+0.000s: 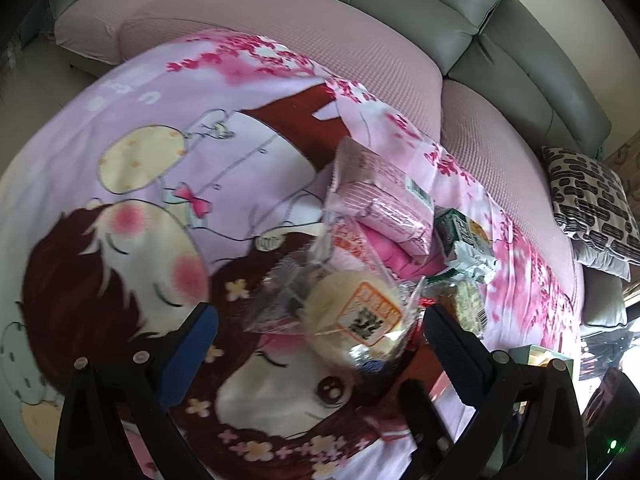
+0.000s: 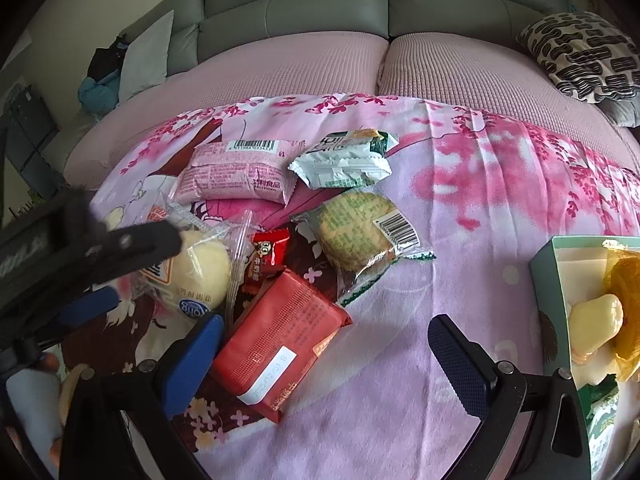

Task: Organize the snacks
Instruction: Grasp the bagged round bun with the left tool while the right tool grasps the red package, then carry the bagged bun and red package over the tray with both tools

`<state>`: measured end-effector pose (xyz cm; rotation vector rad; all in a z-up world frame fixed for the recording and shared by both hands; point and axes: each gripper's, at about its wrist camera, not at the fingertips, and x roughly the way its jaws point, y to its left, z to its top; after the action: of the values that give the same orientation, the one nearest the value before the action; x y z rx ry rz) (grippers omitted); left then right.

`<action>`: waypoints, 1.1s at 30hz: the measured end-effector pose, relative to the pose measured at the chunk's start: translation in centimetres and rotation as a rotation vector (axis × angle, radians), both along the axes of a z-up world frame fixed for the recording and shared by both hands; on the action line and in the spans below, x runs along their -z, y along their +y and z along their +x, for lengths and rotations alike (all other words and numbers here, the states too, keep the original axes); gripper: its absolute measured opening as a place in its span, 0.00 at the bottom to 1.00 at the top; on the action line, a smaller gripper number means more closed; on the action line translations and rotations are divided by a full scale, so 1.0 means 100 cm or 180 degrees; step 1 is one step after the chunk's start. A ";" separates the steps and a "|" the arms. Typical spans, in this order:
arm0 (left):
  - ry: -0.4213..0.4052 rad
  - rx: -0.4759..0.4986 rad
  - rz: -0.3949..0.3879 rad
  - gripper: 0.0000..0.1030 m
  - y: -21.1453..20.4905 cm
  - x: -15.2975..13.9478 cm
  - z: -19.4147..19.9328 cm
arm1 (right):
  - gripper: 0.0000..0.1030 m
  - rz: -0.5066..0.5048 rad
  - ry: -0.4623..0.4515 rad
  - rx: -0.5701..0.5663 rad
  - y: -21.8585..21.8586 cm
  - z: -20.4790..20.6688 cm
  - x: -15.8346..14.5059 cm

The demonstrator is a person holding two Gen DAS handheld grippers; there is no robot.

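Sofa [image 2: 304, 68] behind pink blanket [image 2: 460, 208]. Green box [image 2: 546, 280] at blanket's right edge, holding yellow snacks [image 2: 596, 320]. Snack pile [image 2: 288, 240] centre-left; bare blanket between. Left hand-held gripper [image 1: 320, 336] spread around bun [image 1: 352, 316]; right hand-held gripper [image 2: 324, 344] spread, empty.

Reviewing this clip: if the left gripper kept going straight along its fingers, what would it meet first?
Most likely the round cream bun in clear wrap, which lies between the open fingers of the left gripper. The right wrist view shows the same bun beside those fingers. Depth is unclear, so contact may already be near.

Home living room, grey sofa [image 2: 384, 4], patterned cushion [image 2: 580, 56], cartoon blanket [image 2: 480, 184]
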<state>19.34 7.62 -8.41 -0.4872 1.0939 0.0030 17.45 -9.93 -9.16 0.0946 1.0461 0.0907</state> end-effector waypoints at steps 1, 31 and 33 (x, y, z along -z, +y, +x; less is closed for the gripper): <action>-0.0002 0.0013 -0.0012 0.99 -0.002 0.002 0.002 | 0.97 0.0040 0.0018 -0.0009 0.000 0.000 0.001; -0.0129 0.0110 0.0047 0.57 -0.011 -0.014 -0.010 | 0.43 0.0517 0.0073 -0.0181 -0.001 -0.021 -0.013; -0.0168 0.0117 0.0079 0.57 -0.012 -0.020 -0.013 | 0.43 0.0530 0.0045 -0.0177 -0.004 -0.024 -0.018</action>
<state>18.07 6.45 -6.40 -0.4427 1.0496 -0.0284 15.01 -10.30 -7.38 0.2175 1.0544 0.2280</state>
